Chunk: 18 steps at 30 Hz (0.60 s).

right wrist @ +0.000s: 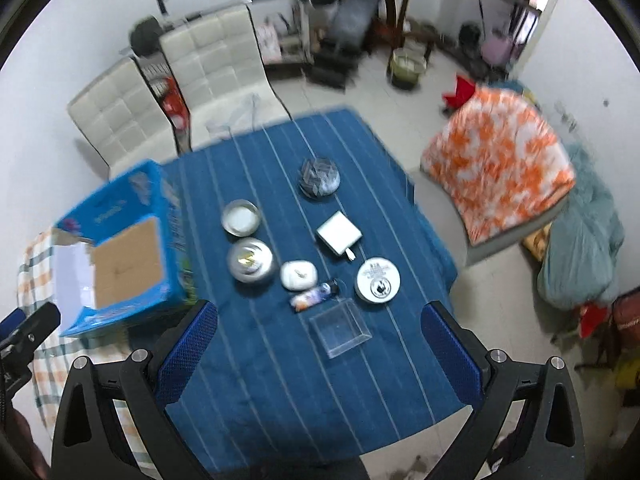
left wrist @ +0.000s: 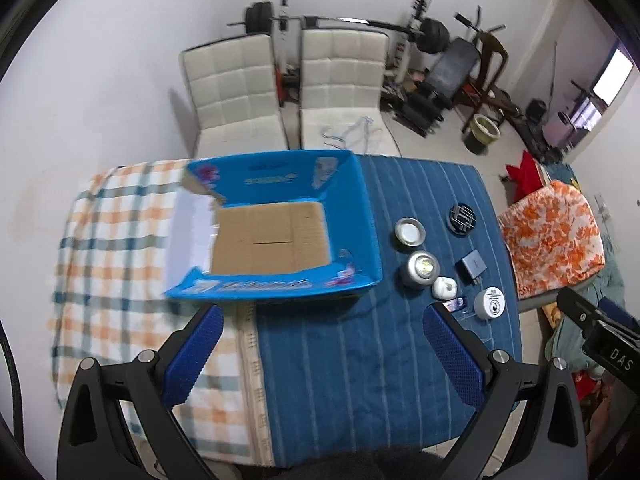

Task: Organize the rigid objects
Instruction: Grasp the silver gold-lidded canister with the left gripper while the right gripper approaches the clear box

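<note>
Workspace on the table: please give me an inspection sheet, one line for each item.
Surface: blue striped cloth beside a checked cloth.
Job's things: open blue box, nothing inside; beside it, on the blue cloth, a round tin, silver can, white case, dark patterned round object, white adapter, round white tin, small tube, clear plastic box.
Clutter: nothing seen on the table.
Grippers: left gripper and right gripper both open, holding nothing.
Cables: nothing seen.
Surroundings: two white chairs, gym equipment, orange patterned cushion.
</note>
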Each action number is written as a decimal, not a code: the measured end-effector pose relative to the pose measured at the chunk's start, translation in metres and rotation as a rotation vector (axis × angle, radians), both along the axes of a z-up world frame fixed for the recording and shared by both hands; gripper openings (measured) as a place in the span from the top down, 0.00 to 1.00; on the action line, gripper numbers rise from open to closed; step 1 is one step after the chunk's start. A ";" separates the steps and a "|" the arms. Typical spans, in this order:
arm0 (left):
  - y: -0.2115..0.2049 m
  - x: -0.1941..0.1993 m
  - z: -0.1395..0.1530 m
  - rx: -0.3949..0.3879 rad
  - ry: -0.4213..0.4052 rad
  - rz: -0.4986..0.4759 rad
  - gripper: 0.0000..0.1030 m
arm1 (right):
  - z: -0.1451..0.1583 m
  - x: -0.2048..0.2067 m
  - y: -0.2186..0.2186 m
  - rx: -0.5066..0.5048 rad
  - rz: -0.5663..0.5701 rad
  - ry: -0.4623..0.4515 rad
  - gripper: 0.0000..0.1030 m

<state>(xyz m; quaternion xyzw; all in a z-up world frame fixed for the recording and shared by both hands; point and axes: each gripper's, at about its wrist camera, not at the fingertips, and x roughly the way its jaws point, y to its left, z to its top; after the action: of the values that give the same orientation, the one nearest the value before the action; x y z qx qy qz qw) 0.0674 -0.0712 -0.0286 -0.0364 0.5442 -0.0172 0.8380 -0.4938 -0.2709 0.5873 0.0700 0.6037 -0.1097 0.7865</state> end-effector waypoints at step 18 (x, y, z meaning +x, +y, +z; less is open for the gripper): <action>-0.180 0.129 -0.209 0.092 0.384 -0.198 0.00 | -0.197 0.047 -0.099 0.113 -0.029 0.350 0.00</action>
<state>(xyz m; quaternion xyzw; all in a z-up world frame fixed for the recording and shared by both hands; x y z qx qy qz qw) 0.1966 -0.2507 -0.2375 0.0528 0.6948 -0.0673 0.7141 -0.4467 -0.3697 0.3898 0.1028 0.7355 -0.0975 0.6625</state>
